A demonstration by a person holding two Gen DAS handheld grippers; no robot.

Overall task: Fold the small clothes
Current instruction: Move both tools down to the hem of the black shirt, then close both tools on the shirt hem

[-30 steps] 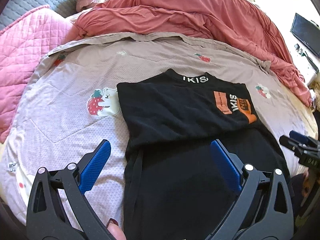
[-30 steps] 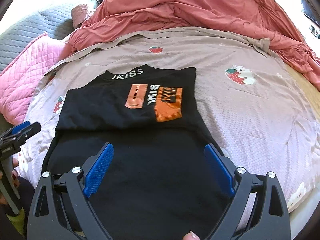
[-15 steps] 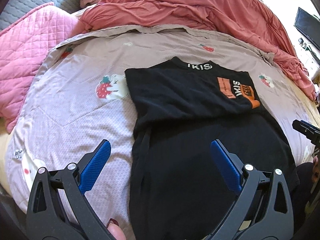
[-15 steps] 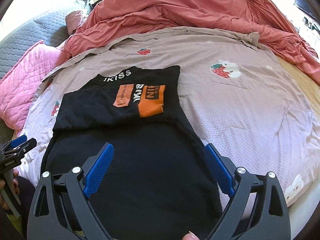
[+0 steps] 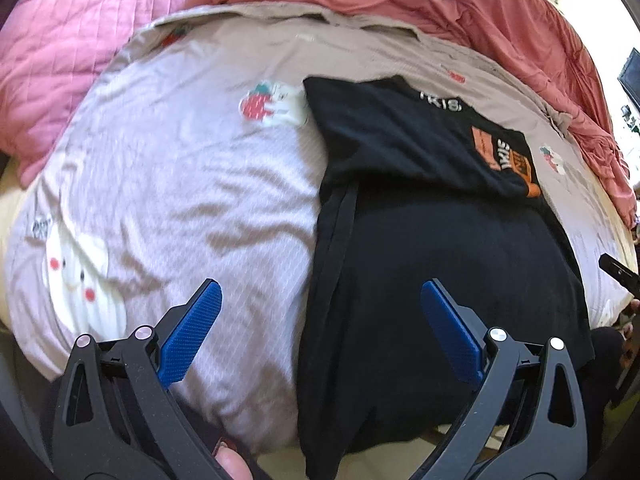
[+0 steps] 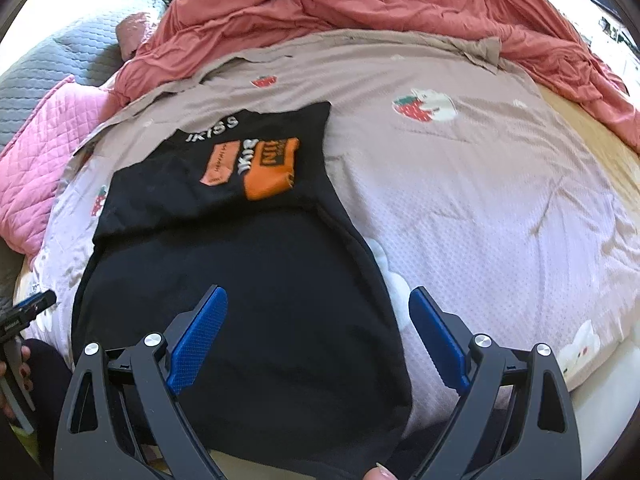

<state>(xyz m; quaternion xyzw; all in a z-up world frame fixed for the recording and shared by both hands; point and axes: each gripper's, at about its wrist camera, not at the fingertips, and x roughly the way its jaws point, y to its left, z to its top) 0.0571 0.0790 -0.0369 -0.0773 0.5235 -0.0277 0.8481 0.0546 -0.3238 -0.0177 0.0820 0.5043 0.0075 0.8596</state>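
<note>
A black T-shirt (image 5: 432,264) with an orange print lies flat on the bed, its top part folded down over the body; it also shows in the right wrist view (image 6: 240,280). My left gripper (image 5: 320,300) is open and empty, above the shirt's lower left edge. My right gripper (image 6: 318,306) is open and empty, above the shirt's lower right edge. The right gripper's tip shows at the right edge of the left view (image 5: 618,274); the left gripper shows at the left edge of the right view (image 6: 28,312).
The bed has a pale mauve sheet (image 5: 180,184) with strawberry prints. A salmon duvet (image 6: 380,4) is bunched along the far side. A pink quilted blanket (image 5: 72,52) lies at far left. The bed's near edge runs just below the shirt hem.
Both grippers have pulled back toward the bed's near edge and spread apart, the left toward the shirt's left side, the right toward its right side. The shirt has not moved.
</note>
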